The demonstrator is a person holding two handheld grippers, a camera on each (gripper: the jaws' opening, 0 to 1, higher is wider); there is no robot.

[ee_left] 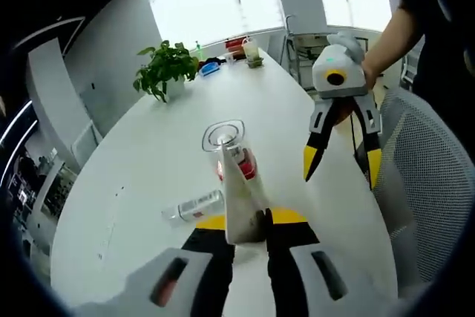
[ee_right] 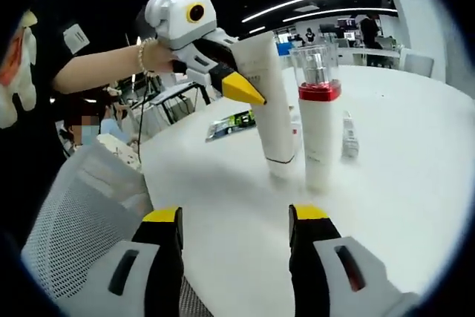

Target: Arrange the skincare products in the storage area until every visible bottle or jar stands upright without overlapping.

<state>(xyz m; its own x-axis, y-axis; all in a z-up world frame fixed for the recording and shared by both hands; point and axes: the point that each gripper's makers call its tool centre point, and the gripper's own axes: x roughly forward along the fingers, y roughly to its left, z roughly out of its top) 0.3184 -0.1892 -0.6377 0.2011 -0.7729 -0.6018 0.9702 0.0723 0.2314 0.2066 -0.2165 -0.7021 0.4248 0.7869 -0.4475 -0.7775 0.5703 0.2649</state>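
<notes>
left gripper (ee_right: 241,88) clamped on white squeeze tube (ee_right: 269,102), cap end down on white bench (ee_right: 401,183) | clear-capped pump bottle (ee_right: 318,113) upright just beyond tube | small bottle (ee_left: 194,208) lying left of left gripper | right gripper (ee_right: 234,217) jaws apart, holding nothing

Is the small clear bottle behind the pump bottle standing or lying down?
Lying down: the small clear bottle rests on its side on the table.

white tube (ee_right: 269,102) upright beside red-collared pump bottle (ee_right: 318,113).
</notes>
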